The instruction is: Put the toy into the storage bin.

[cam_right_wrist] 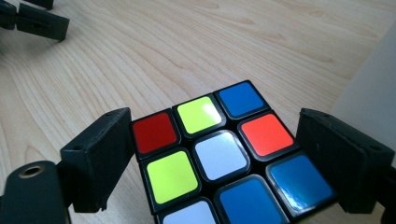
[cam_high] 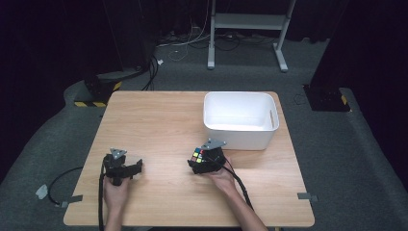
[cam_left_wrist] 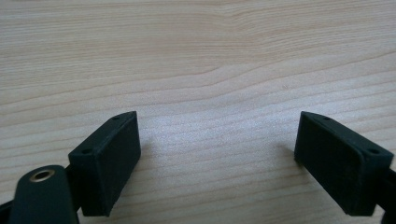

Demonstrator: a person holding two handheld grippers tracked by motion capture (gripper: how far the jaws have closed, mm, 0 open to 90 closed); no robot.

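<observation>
Item: cube (cam_right_wrist: 224, 158), a scrambled colour puzzle, stood on the table (cam_high: 163, 120) toward the right of its near half, just short of the white bin (cam_high: 239, 119) at the far right corner. Right gripper (cam_right_wrist: 215, 156) straddled it, jaws wide on either flank; the left pad appeared to meet the cube's side, the right lay close, and a firm grip could not be confirmed. Left gripper (cam_left_wrist: 217, 158) hung open over bare wood near the left edge, holding nothing. Handling, as judged: rigid, light, glossy stickers likely slippery; layers may twist, so best taken square across two opposite faces at mid-height. Cube's underside and far faces were hidden; bin's interior looked empty.
</observation>
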